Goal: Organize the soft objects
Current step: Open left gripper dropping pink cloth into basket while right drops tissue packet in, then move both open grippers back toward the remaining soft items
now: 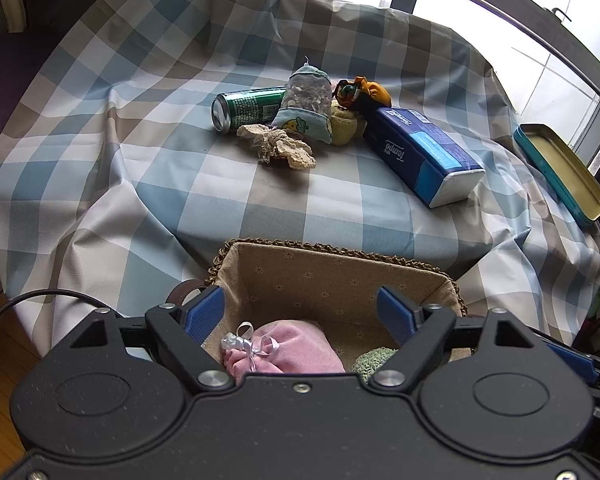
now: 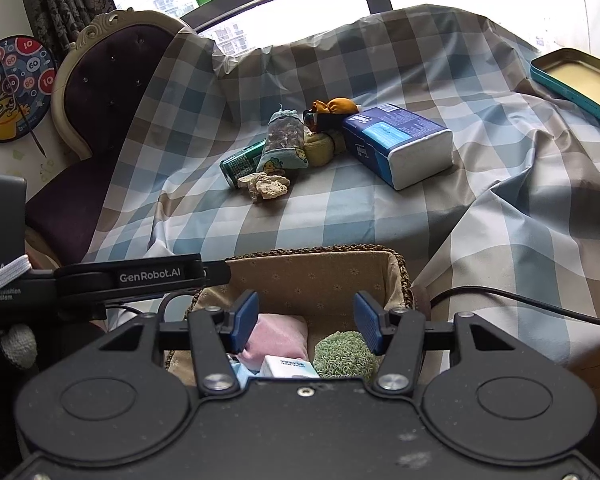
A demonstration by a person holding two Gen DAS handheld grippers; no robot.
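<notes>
Both grippers (image 1: 300, 312) (image 2: 306, 322) hang empty with jaws apart over the basket (image 1: 340, 254), pink pouch (image 1: 284, 346) already dropped in, while the other soft bits (image 1: 278, 146) wait mid-table.

Checked cloth (image 1: 340, 200) carries can (image 1: 248, 110), lace bow (image 1: 278, 148), tissue pack (image 1: 420, 152), tin (image 1: 560, 168), basket (image 1: 332, 256)

Blown-out window (image 1: 480, 12) backlight (fisheye-warped edges)

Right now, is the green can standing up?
No, the green can lies on its side on the checked cloth, its top facing the camera, beside the tissue pack.
</notes>
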